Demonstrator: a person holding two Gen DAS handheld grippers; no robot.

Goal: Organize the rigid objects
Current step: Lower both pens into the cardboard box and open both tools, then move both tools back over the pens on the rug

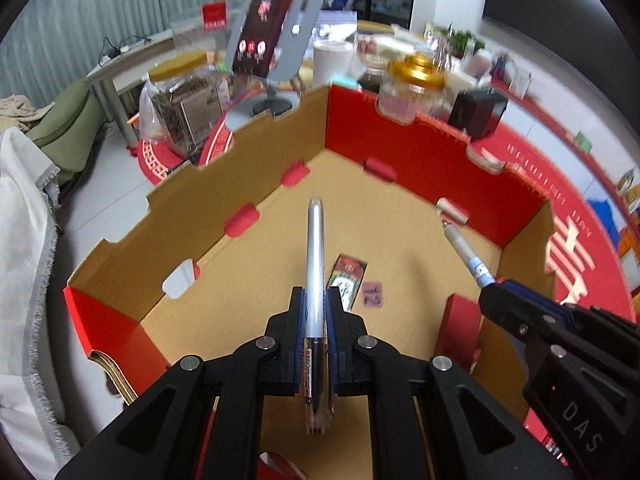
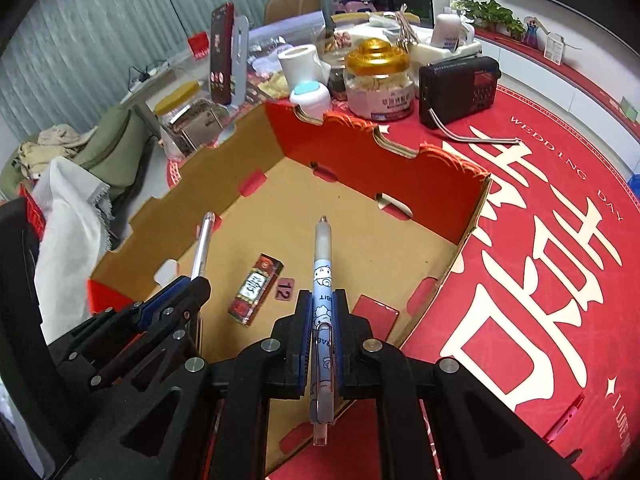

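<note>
We see the left gripper point(image 1: 316, 300) pinching a silver pen point(image 1: 315, 264) and the right gripper point(image 2: 322, 304) pinching a blue cartoon pen point(image 2: 323, 280) (both poised above the cardboard box point(image 2: 360, 248)).

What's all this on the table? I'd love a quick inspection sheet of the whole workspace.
Surface: red tablecloth with white lettering.
Job's things: open cardboard box; inside, a small printed packet.
Clutter: gold-lidded jar, black radio, tissue roll, phone on stand.
Grippers: left gripper shut on silver pen; right gripper shut on blue cartoon pen.
Cables: radio's wrist strap.
Surroundings: curtain, potted plants.
</note>
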